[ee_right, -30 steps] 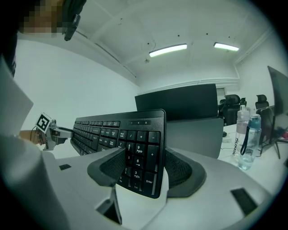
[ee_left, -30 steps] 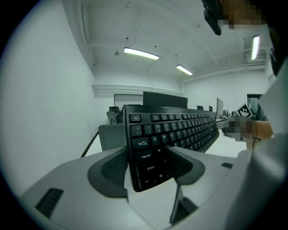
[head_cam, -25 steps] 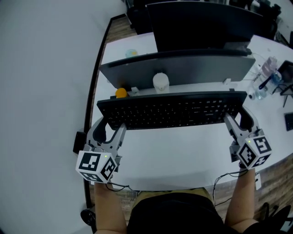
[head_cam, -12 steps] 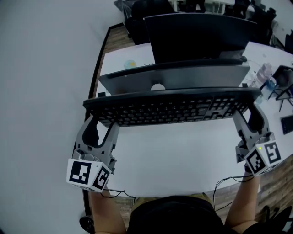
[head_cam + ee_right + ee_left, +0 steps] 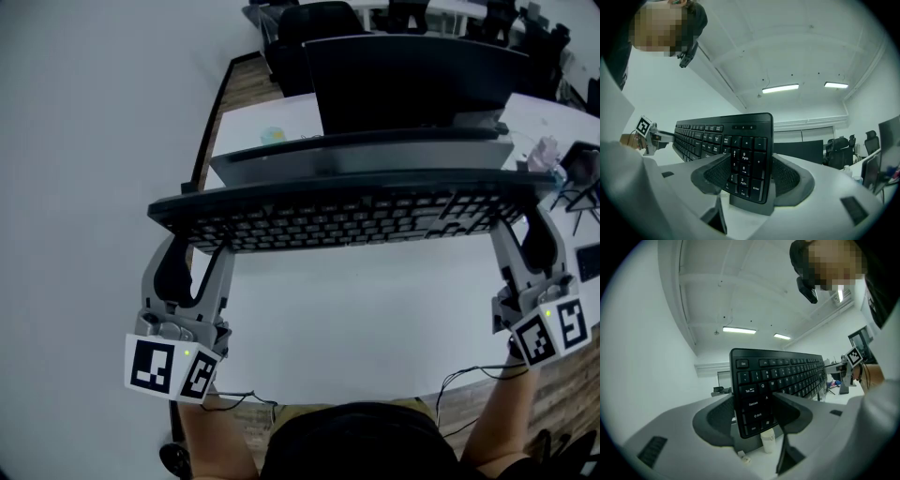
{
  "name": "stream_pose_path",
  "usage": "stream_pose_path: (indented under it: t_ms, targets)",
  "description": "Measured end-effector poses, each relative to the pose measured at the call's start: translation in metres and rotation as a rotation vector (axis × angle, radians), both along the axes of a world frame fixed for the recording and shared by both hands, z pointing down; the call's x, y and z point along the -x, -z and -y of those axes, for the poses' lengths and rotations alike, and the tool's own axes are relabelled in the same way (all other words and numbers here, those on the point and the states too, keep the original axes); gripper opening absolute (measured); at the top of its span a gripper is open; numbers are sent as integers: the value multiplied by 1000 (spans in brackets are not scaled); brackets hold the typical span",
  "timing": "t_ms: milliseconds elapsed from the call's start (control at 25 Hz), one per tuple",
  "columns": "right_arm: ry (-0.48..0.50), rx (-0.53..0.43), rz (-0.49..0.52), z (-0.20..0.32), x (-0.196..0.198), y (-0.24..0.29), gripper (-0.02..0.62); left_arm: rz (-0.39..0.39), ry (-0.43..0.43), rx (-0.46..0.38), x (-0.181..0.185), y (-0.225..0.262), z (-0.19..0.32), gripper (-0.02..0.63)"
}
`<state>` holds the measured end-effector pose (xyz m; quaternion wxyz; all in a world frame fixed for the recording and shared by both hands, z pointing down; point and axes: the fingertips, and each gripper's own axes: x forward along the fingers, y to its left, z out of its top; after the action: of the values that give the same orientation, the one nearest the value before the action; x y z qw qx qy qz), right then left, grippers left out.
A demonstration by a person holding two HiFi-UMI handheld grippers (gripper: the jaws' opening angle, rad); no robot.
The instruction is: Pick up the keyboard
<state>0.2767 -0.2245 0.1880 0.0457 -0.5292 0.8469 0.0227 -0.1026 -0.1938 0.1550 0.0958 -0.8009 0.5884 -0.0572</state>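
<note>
Between the two grippers, a black keyboard (image 5: 347, 217), keys up and roughly level, stretched across in front of the grey monitor stand (image 5: 356, 157) and the dark monitor (image 5: 412, 70). Clear of the white desk (image 5: 375, 319), with bare desk top showing beneath its end in the left gripper view.

At the keyboard's left end, the left gripper (image 5: 199, 251), clamped over the Tab, Caps Lock and Shift corner of the keyboard (image 5: 778, 376). One grey finger (image 5: 717, 416) against the underside, the other (image 5: 792, 408) pressed on the key face; jaws only as wide as the board is thick. Under that end, a small white object (image 5: 767, 442) standing on the desk, perhaps a bottle, too small to name with certainty.

At the right end, the right gripper (image 5: 525, 234), closed the same way over the number-pad corner of the keyboard (image 5: 740, 140): one finger (image 5: 715, 171) on the keys, the other (image 5: 787, 176) behind the board.

Near the desk's front edge, the left marker cube (image 5: 169, 367) and the right marker cube (image 5: 553, 328), each above a bare forearm. Beyond the monitor, dark office chairs (image 5: 319, 19).
</note>
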Motion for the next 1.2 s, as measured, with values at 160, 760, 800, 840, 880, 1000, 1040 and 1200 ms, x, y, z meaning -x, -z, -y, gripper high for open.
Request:
stream_pose_path:
  t_ms: [160, 760, 800, 840, 880, 1000, 1040, 1200]
  targets:
    - [-9, -33, -8, -3, 0, 5, 284, -8, -7, -35, 2, -1, -1, 255]
    - [-33, -137, -18, -4, -1, 16, 284, -15, -27, -151, 2, 3, 0, 255]
    - [-31, -142, -17, -5, -1, 18, 284, -12, -25, -156, 1, 6, -2, 255]
    - [-30, -145, -16, -6, -2, 21, 284, -8, -24, -160, 0, 9, -4, 255]
    - [-31, -148, -14, -8, -2, 24, 284, -4, -23, -161, 0, 12, -7, 255]
    - [-38, -166, -16, -14, -1, 32, 284, 2, -19, -161, 1, 18, -13, 255]
    - [-40, -176, -17, -16, -1, 35, 284, 2, -18, -164, 1, 19, -14, 255]
    - [-47, -206, -19, -19, 0, 39, 284, -2, -21, -183, 3, 21, -14, 253]
